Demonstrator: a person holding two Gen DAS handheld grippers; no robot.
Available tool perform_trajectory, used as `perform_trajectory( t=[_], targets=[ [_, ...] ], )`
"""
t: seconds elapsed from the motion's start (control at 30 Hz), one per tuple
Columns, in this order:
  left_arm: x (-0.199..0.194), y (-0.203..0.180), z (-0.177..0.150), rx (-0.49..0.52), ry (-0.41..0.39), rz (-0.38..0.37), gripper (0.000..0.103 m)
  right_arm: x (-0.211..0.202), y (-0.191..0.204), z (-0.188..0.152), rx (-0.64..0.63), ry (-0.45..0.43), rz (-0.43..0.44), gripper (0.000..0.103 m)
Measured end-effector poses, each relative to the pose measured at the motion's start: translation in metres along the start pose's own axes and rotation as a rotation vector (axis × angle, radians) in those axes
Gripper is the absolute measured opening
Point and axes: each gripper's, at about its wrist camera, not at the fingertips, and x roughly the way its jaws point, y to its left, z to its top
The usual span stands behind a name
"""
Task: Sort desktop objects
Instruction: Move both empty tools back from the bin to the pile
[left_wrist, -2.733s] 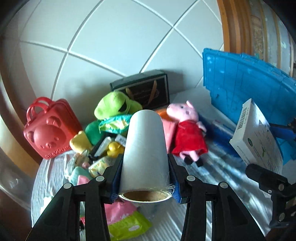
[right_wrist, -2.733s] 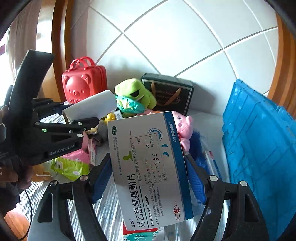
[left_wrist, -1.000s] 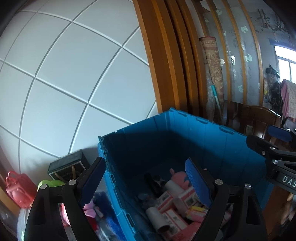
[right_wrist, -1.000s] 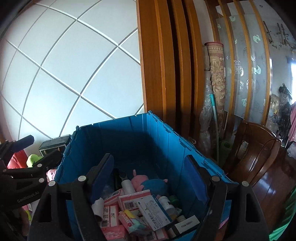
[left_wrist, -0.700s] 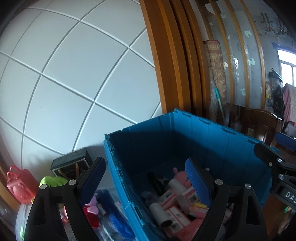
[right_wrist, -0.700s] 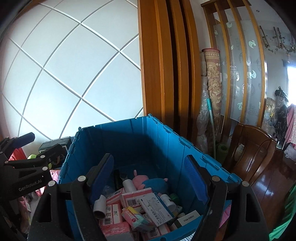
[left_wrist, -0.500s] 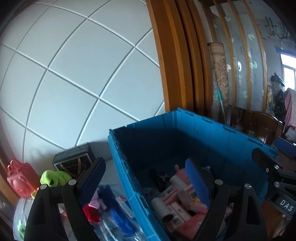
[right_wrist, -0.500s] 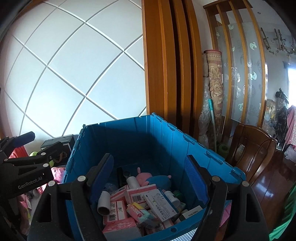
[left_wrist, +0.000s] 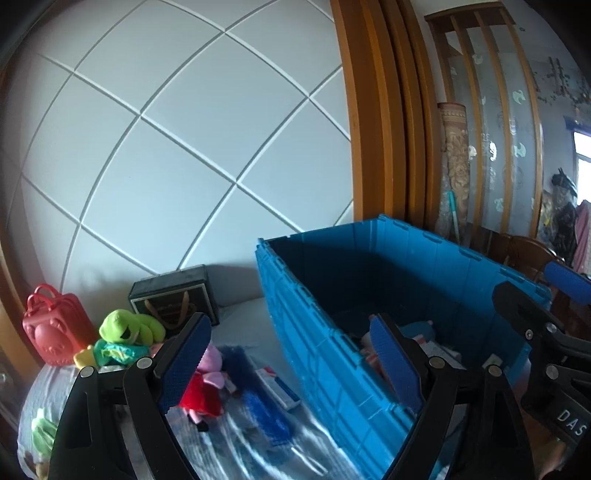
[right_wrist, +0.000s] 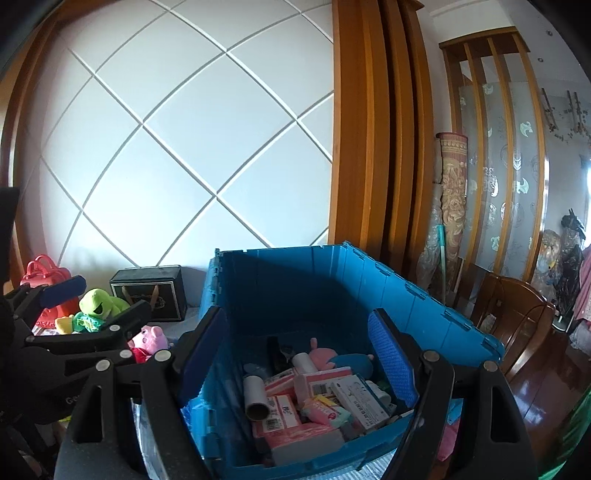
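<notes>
A blue crate holds a white roll, a white medicine box, pink boxes and a pink plush. My right gripper hovers over the crate's near end, open, nothing between its pads. My left gripper is open and empty above the crate's left wall and the table beside it. A pig plush in a red dress, a green frog plush and a small box lie left of the crate. The right gripper shows at the edge of the left wrist view.
A red bear case and a black gift box stand against the white panelled wall. A blue bristly item lies by the crate. A wooden door frame and a wooden chair are to the right.
The roll and the medicine box, once held by the left and right grippers, now lie in the crate. Both open grippers have swung left, bringing the table toys into view.
</notes>
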Motion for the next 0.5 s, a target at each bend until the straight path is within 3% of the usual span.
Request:
perform_trajectory(
  t=[0.2,0.5],
  targets=[
    [-0.03,0.07,-0.019,-0.011,0.01,0.05,0.089,-0.026,0.066,-0.005,-0.007,-0.029,0.041,0.083],
    [-0.078,0.18,-0.06,0.002,0.015,0.148,0.089,-0.051,0.167,-0.032,0.042,-0.028,0.19,0.083]
  ],
)
